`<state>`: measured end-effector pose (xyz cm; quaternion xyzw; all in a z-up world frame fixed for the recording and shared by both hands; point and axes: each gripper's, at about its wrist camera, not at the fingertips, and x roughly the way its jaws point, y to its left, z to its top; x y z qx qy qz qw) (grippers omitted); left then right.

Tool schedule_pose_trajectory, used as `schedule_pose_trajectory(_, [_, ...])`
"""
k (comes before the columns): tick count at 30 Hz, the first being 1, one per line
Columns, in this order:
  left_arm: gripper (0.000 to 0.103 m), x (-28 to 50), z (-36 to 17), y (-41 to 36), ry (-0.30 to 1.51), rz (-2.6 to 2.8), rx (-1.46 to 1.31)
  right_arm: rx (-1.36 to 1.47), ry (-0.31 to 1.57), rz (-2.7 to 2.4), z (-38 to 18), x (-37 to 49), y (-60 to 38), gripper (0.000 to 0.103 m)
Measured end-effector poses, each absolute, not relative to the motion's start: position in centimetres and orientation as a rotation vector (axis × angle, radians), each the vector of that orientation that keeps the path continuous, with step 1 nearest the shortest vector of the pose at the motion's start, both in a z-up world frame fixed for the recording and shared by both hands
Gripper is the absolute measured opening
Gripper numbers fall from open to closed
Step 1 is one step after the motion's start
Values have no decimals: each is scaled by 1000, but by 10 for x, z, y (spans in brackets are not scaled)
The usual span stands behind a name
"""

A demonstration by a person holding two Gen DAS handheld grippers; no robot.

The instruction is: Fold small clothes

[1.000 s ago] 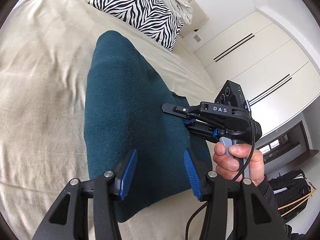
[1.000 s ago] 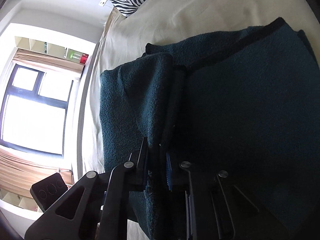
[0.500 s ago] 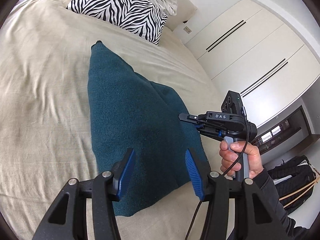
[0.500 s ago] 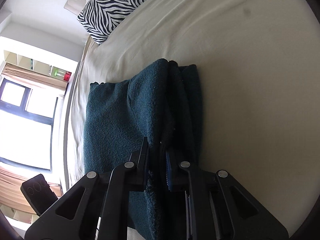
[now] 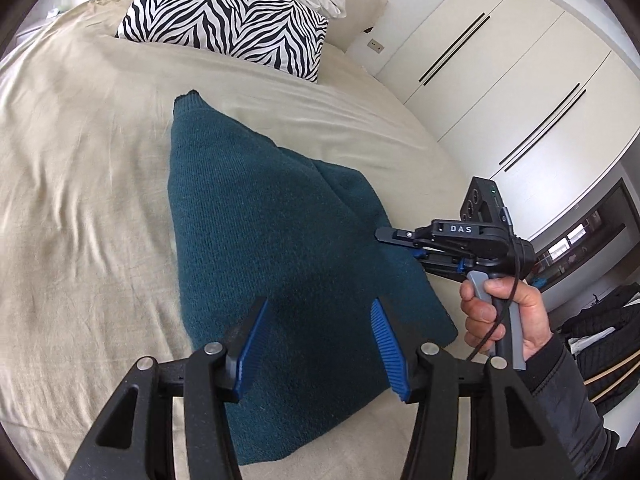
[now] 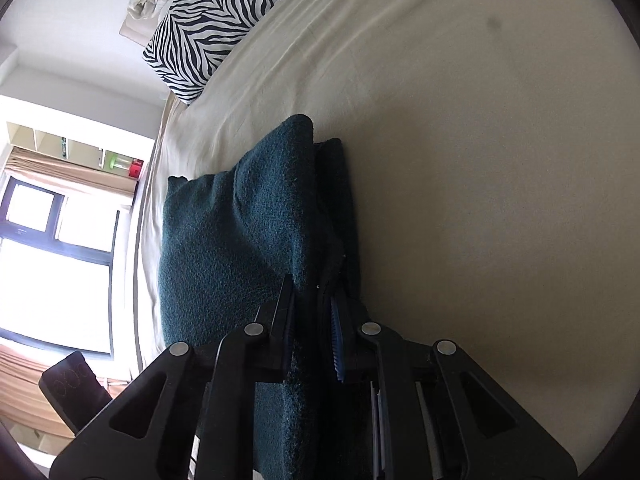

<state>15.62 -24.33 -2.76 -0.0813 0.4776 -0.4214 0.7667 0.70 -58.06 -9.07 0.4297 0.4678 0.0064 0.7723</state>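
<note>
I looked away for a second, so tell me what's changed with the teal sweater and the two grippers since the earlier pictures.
The right gripper carried its pinched edge of the teal sweater across, leaving the sweater folded narrower on the bed; its jaws have just been opening slightly, cloth still between them. The left gripper stayed open and empty above the near end.

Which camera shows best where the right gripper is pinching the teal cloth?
The left wrist view: it shows the right gripper from the side, at the right edge of the teal cloth lying on the bed. The right wrist view shows the pads closed on thick folded fabric, close up, with much of the cloth hidden.
</note>
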Motion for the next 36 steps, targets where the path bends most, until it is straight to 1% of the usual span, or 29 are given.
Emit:
schedule_pose_trajectory(2, [55,169,-23,-242,1016,-898,-180,920,1021,-18,-85,2,-584,19])
schedule_pose_trajectory(3, [55,176,-20,-242,1004,-887,-182,890,1015,-66,-76,2,-585,28])
schedule_pose_trajectory(4, [55,183,-16,-245,991,-879,-180,865,982,-95,-65,-1,-588,36])
schedule_pose_trajectory(6, [55,197,-11,-255,957,-864,-164,867,897,-96,-45,-2,-596,42])
schedule_pose_trajectory(8, [55,211,-8,-272,940,-845,-122,911,846,-17,-35,8,-595,42])
schedule_pose_trajectory(10, [55,224,-14,-290,951,-825,-83,916,856,59,-33,26,-584,41])
schedule_pose_trajectory(12, [55,235,-27,-308,987,-794,-36,901,894,105,-42,50,-568,41])
schedule_pose_trajectory(14, [55,244,-51,-323,1052,-765,22,932,932,95,-62,72,-560,41])
schedule_pose_trajectory(15, [55,247,-63,-327,1068,-757,36,952,948,73,-73,78,-561,38])
schedule_pose_trajectory(17, [55,247,-69,-330,1036,-757,50,972,916,59,-87,83,-567,31])
schedule_pose_trajectory(20, [57,248,-69,-334,1038,-748,54,1005,878,56,-93,83,-576,31])
schedule_pose_trajectory(22, [57,245,-67,-332,1027,-752,60,966,890,29,-85,76,-578,32])
schedule_pose_trajectory(25, [57,228,-51,-317,1000,-735,52,897,892,6,-59,52,-570,38])
schedule_pose_trajectory(27, [56,209,-39,-302,973,-741,40,879,869,89,-37,17,-559,39])
schedule_pose_trajectory(29, [56,187,-32,-289,945,-729,44,848,870,169,-27,-9,-538,39])
schedule_pose_trajectory(31, [56,168,-39,-289,949,-727,93,828,894,205,-32,-28,-522,41])
schedule_pose_trajectory(34, [58,157,-62,-297,959,-717,153,827,977,156,-69,-47,-520,42])
schedule_pose_trajectory(36, [58,154,-60,-297,941,-713,173,902,929,178,-81,-58,-528,40])
